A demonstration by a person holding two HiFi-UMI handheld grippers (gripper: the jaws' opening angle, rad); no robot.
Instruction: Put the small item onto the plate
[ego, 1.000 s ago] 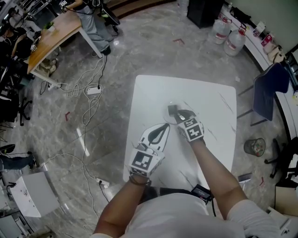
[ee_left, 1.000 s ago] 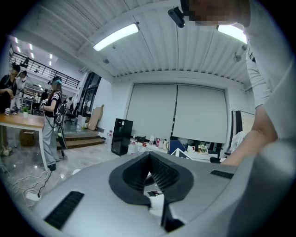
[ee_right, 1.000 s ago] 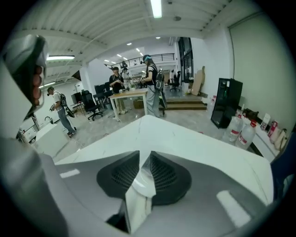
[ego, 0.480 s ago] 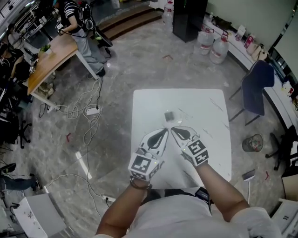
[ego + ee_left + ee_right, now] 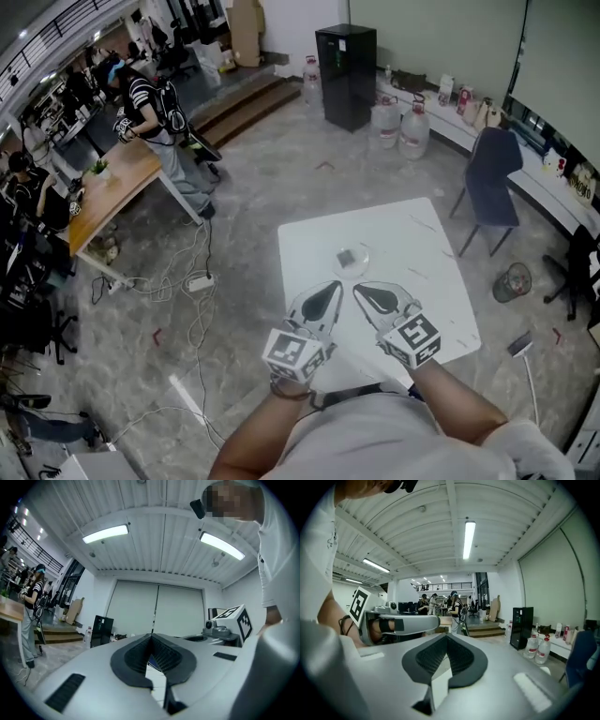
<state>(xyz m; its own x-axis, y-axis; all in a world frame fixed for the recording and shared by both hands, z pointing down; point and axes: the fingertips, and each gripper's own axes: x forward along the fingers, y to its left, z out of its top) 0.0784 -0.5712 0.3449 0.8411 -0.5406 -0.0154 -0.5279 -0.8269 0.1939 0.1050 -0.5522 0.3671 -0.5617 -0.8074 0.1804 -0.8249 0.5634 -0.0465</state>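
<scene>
Looks down on a small dark item (image 5: 346, 256) lying on a clear plate (image 5: 361, 266), mid white table (image 5: 412, 244). Holds left gripper (image 5: 334, 284) and right gripper (image 5: 359, 289) side by side, jaws pressed together on nothing, item just beyond both tips, neither clearly nearer.

On my feed the square white desk (image 5: 412, 244) looks smooth and faintly glossy, with thin grey veins like marble. The round clear plate (image 5: 362, 265) could be glass or clear plastic; I cannot tell which. The small grey item (image 5: 345, 257) looks matt. The left gripper (image 5: 151, 637) and right gripper (image 5: 446, 637) have smooth, matt pale-grey plastic shells, and their jaws are lined with dark ribbed pads (image 5: 461, 658) that look rubbery. The grey stone-patterned floor (image 5: 244, 187) has a polished shine. The long brown table (image 5: 112, 187) looks wooden.
</scene>
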